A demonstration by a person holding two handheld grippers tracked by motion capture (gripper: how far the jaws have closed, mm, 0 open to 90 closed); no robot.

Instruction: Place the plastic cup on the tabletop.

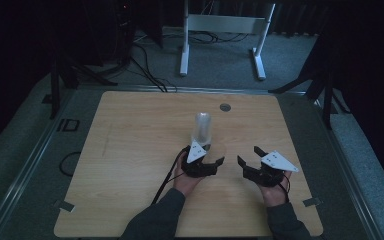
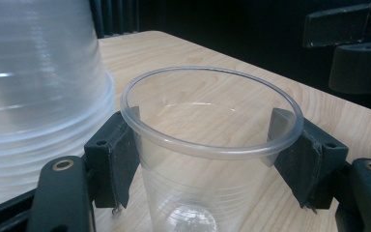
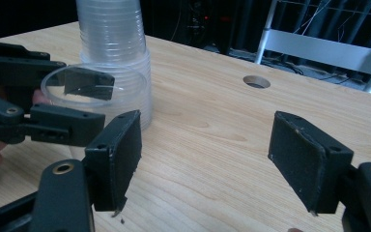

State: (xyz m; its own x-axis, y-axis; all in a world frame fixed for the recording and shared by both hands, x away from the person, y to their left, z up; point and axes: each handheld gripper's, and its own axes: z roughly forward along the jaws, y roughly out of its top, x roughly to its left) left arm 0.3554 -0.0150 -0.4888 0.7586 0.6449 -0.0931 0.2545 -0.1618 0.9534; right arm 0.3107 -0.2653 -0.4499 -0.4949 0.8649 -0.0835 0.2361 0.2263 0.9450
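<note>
Gripping single clear cup [image 2: 207,145] upright at centre frame of left gripper view, left gripper [image 2: 207,159] pads pressing the wall just under the rim from both sides. Standing just beside it, upper left: inverted cup stack [image 2: 38,96], long axis vertical (touching or not, cannot tell). Hovering lower right in high view: right gripper [image 1: 247,156], jaws spread, holding nothing, farther from stack.

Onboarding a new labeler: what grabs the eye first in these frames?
First, the single clear cup standing upright on the table with the left gripper closed on it just under the rim. Right beside it rises the upside-down stack of clear cups. The right gripper sits open with nothing between its pads, off to the side.
</note>
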